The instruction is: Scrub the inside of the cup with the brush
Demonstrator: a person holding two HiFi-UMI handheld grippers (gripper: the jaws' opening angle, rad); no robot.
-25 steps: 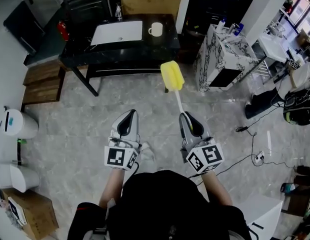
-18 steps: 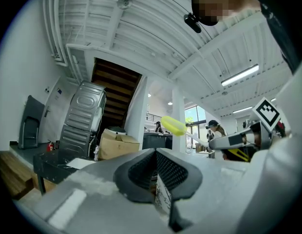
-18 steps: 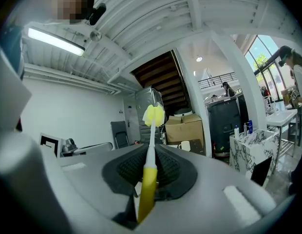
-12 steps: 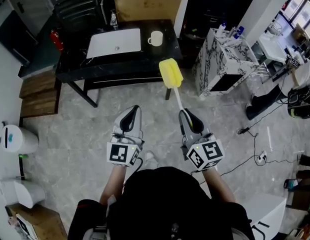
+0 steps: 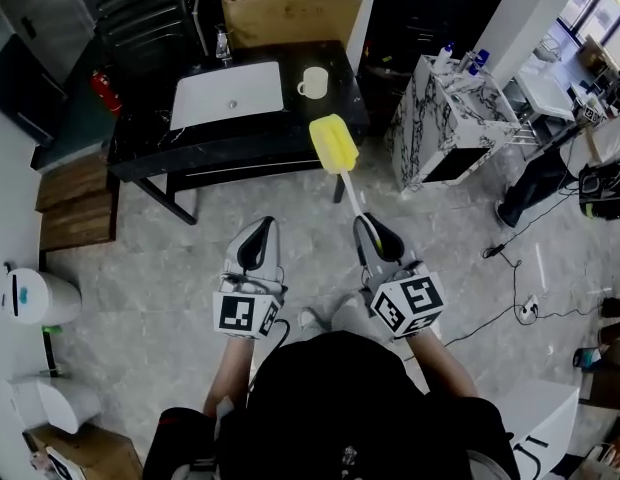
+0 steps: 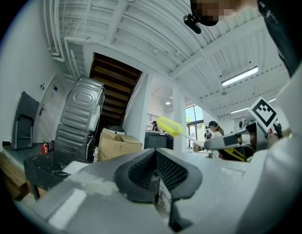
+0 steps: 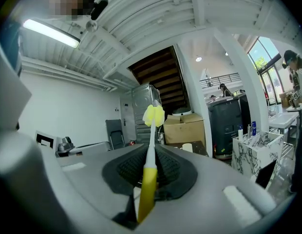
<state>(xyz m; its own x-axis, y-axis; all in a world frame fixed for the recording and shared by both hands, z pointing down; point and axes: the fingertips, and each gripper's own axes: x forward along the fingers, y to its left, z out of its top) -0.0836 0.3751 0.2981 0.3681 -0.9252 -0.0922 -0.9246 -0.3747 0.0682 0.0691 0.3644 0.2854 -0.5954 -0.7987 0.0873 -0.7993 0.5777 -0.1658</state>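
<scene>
A black desk (image 5: 240,140) stands on the grey floor at 12 o'clock, the white cup (image 5: 313,82) set on it. The yellow brush (image 5: 333,143) is gripped by the right claw (image 5: 375,232); the left claw (image 5: 258,234) is clenched, empty

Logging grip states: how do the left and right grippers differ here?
The right gripper is shut on the brush; the left gripper is shut empty. The sponge head juts ahead of the right gripper; nothing ahead of the left gripper. Both point toward the table.
</scene>
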